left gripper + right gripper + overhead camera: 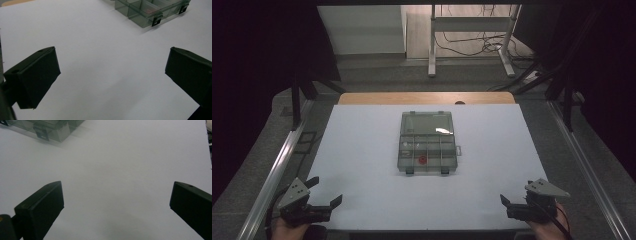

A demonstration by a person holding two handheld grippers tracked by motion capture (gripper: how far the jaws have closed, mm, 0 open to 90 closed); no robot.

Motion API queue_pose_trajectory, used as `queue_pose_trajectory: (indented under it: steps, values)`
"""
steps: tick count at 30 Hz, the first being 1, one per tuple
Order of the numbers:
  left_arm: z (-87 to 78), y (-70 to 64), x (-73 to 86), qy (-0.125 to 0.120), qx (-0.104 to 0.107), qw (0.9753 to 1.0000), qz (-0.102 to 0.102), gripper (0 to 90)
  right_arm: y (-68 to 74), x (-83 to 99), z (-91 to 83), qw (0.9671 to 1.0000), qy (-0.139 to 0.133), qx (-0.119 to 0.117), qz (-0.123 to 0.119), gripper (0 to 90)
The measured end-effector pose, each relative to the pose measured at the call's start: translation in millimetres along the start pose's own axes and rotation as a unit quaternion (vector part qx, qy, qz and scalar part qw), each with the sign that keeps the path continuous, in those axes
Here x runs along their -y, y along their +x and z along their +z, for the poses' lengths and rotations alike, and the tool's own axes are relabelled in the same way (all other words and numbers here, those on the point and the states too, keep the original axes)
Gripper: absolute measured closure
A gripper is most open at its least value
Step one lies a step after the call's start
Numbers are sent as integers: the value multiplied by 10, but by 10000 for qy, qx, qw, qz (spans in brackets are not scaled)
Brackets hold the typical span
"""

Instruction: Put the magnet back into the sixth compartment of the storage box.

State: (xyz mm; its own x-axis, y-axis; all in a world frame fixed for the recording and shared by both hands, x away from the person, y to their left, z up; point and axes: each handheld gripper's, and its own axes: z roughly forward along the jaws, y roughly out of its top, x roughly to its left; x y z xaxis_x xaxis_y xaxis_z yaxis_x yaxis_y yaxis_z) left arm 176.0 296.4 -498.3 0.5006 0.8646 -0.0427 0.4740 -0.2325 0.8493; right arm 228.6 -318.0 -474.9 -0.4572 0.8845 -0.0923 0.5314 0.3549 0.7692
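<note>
Two grippers sit at the near edge of the mat (pixel 362 165), one at each corner, and the box (pixel 428 143) lies mid-mat between them, well apart from both. From your left gripper (pixel 324 192) the box is far and to the right; from your right gripper (pixel 503 207) it is far and to the left. Neither looks clearly nearer. The box's long axis runs near to far, lid (pixel 427 123) thrown back on the far side, two latches (pixel 427 171) on the near wall facing you. A small red piece (pixel 422 160) rests in a near compartment. Both grippers have their jaws spread wide, holding nothing and touching nothing; each gripper view has bare mat between the jaws.
</note>
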Motion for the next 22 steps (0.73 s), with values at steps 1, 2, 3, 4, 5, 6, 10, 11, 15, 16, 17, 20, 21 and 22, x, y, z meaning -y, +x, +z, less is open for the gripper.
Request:
queue_pose_trajectory:
  steps: [1, 2, 3, 4, 5, 6, 10, 11, 15, 16, 17, 20, 21, 22]
  values:
    - [0, 0, 0, 0, 0, 10000, -1, 2, -8, 11, -6, 10000, 5, 9, 1, 0]
    - [1, 0, 0, 1, 0, 10000, 1, 2, -15, 22, -12, 10000, 15, 30, -1, 0]
    - [1, 0, 0, 3, 0, 10000, 4, 2, -22, 35, -18, 10000, 26, 41, 15, 0]
    - [1, 0, 0, 3, 0, 10000, 5, 2, -24, 43, -22, 10000, 34, 47, 28, 0]
    - [1, 0, 0, 2, 0, 10000, 9, 2, -31, 55, -26, 10000, 36, 60, 27, 0]
    - [1, 0, 0, 1, 1, 10000, 9, 2, -36, 65, -29, 10000, 48, 69, 32, 0]
    - [1, 0, 0, 0, 3, 10000, 9, 2, -49, 81, -48, 9999, 35, 101, 57, 0]
    - [1, 0, 0, -2, 3, 10000, 7, 2, -51, 84, -48, 9999, 43, 109, 55, 0]
    - [1, 1, 2, -3, 6, 10000, 9, 2, -62, 93, -56, 9998, 75, 139, 75, 0]
    - [1, 1, 2, -4, 6, 10000, 8, 2, -64, 95, -57, 9998, 76, 137, 85, 0]
    - [1, 1, 2, -3, 7, 10000, 8, 2, -64, 96, -57, 9998, 73, 137, 87, 0]
    - [1, 0, 1, -8, 12, 10000, 14, 2, -61, 95, -55, 9998, 91, 146, 75, 0]
    - [3, 0, -1, -5, 12, 10000, 18, 2, -61, 95, -52, 9998, 103, 148, 70, 0]
    - [5, 0, -4, 7, 11, 10000, 26, 2, -61, 96, -49, 9998, 115, 150, 68, 0]
